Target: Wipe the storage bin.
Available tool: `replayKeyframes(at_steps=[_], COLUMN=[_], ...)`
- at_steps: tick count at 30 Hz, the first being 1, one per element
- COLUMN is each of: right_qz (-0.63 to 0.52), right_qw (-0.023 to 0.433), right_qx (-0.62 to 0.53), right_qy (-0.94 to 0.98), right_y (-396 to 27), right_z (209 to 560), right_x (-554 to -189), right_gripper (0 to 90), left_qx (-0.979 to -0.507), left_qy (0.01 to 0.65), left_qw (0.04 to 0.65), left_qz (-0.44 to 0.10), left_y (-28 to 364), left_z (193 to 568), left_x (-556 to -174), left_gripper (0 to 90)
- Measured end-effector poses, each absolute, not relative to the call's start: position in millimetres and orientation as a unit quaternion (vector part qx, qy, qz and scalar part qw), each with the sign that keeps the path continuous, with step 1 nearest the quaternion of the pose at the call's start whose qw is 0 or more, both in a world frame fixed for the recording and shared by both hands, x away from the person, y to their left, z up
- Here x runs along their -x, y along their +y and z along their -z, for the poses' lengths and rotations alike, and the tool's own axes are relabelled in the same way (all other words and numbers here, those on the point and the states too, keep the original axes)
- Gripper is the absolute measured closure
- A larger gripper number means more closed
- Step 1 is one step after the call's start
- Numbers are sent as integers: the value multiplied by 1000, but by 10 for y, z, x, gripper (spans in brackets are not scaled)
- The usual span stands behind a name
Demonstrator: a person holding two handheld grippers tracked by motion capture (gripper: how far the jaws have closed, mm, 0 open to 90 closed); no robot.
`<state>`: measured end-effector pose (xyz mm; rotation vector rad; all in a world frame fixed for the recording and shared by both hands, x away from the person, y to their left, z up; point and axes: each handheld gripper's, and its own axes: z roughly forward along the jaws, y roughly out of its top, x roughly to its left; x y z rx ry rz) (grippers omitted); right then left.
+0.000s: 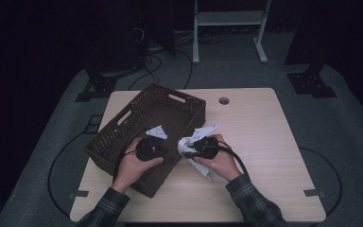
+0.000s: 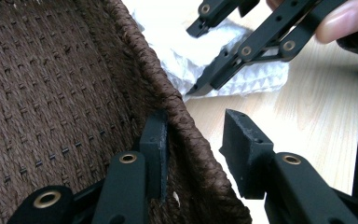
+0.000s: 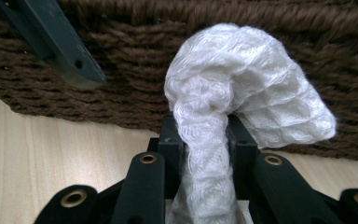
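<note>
A brown woven basket [image 1: 123,126] stands on the left half of the wooden table [image 1: 260,142]. My left gripper [image 1: 166,151] is open and straddles the basket's right wall [image 2: 177,100], with one jaw inside against the weave and the other outside, clear of it. Just right of that wall, my right gripper [image 1: 188,147] is shut on a white waffle-weave cloth [image 3: 242,88]. The cloth bunches above the jaws and hangs down toward the table [image 1: 205,169]. In the left gripper view, the right gripper [image 2: 195,60] and the cloth [image 2: 251,77] lie just beyond the rim.
The basket's outer side [image 3: 270,28] runs close in front of the right gripper, with one finger [image 3: 56,46] of the left gripper at its upper left. The table has a cable hole [image 1: 223,100]. A white metal stand [image 1: 229,19] and floor cables lie behind.
</note>
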<state>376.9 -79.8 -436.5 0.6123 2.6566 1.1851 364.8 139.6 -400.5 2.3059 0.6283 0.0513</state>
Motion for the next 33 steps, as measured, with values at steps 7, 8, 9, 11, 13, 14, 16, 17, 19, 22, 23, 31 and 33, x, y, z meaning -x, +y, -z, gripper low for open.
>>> replayKeyframes(at_steps=[7, 8, 9, 11, 13, 14, 16, 17, 19, 22, 23, 31, 33], right_qz=[-378, -376, -370, -362, -354, -350, -343, -344, -342, -339, -339, -349, -356], right_qw=[76, 73, 70, 67, 65, 61, 61, 57, 59, 59, 59, 59, 62], right_qx=[-202, -203, -203, -200, -194, -198, -194, -195, -196, -195, -195, -182, -177], right_qy=[900, 901, 904, 908, 912, 914, 917, 917, 917, 918, 918, 918, 916], right_y=[-755, -746, -736, -714, -693, -680, -657, -648, -644, -649, -649, -685, -693], right_z=[4503, 4528, 4553, 4613, 4672, 4693, 4740, 4753, 4751, 4739, 4739, 4643, 4596], right_x=[-3796, -3798, -3797, -3799, -3805, -3796, -3793, -3789, -3784, -3758, -3758, -3636, -3610], right_gripper=[722, 723, 722, 722, 723, 723, 723, 722, 723, 722, 722, 723, 723], left_qx=[-897, -897, -897, -898, -898, -897, -897, -897, -896, -896, -896, -897, -897], left_qy=[244, 244, 244, 244, 244, 245, 245, 246, 246, 246, 246, 244, 244], left_qw=[367, 367, 367, 367, 367, 368, 368, 368, 368, 369, 369, 367, 367], left_qz=[-20, -20, -20, -20, -20, -20, -20, -20, -20, -20, -20, -20, -20], left_y=[1397, 1397, 1396, 1396, 1396, 1394, 1394, 1394, 1393, 1393, 1393, 1396, 1396], left_z=[4004, 4005, 4005, 4004, 4005, 4006, 4006, 4006, 4006, 4006, 4006, 4005, 4005], left_x=[-3648, -3649, -3648, -3647, -3648, -3647, -3646, -3645, -3644, -3645, -3645, -3646, -3646], left_gripper=[609, 610, 609, 609, 609, 609, 608, 609, 609, 609, 609, 609, 609])
